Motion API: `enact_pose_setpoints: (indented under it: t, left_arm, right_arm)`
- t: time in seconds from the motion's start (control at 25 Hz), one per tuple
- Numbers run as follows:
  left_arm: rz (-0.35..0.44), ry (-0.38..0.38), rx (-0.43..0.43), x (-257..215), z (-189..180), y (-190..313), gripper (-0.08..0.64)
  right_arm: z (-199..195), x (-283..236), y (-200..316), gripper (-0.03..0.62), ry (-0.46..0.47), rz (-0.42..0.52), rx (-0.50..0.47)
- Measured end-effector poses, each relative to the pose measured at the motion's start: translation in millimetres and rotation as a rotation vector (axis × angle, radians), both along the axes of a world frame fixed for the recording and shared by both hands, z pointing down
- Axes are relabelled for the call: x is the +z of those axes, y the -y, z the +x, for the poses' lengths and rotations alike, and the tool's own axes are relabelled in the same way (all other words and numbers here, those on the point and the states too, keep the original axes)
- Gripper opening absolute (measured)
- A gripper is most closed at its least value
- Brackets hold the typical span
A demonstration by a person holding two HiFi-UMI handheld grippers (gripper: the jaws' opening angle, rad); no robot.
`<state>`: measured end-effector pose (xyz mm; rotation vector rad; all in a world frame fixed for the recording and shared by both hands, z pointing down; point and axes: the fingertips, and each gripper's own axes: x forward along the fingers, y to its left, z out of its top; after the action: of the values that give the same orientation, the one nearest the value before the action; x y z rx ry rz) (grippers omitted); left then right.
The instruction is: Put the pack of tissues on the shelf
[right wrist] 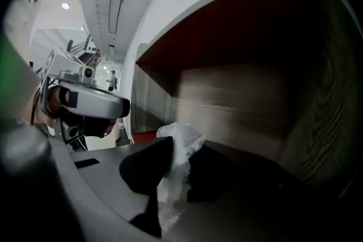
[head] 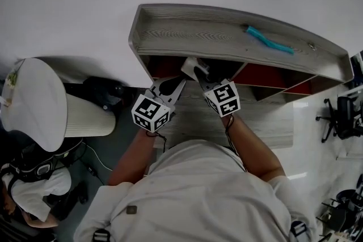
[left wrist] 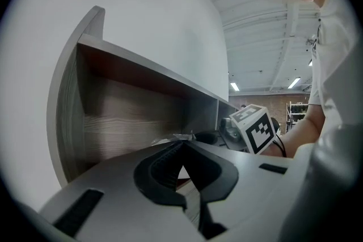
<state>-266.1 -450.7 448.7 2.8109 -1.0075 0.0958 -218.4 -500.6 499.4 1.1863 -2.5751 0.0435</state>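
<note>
Nearly placed: my right gripper pinches the pack of tissues inside the shelf, left gripper closed; next, release.

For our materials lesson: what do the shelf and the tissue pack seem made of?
The shelf looks like wood or wood-look laminate, matte, with grey grain lines. The pack is probably thin plastic film: white, soft, with crinkled folds.
</note>
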Motion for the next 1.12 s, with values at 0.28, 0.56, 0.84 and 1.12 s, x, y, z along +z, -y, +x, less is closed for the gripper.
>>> enact_pose_setpoints:
  t: [0.28,0.56,0.84,1.12]
  left_arm:
    - [-0.019,-0.009,-0.008,9,0,5,0.015]
    - [-0.026,-0.017,-0.025,9,-10,7,0.015]
    - [-0.032,-0.018,-0.029,10,-14,3,0.015]
    - [-0.018,-0.019,-0.029,3,-15,-7,0.015]
  right_arm:
    - [-5,18,22,0.101,-0.046,-0.052,0.021]
    - [-10,20,30,0.141,-0.068,-0.045,0.040]
    - [-10,17,30,0.187,-0.070,-0.036,0.031]
    - [-6,-4,24,0.229,-0.042,0.014,0.042]
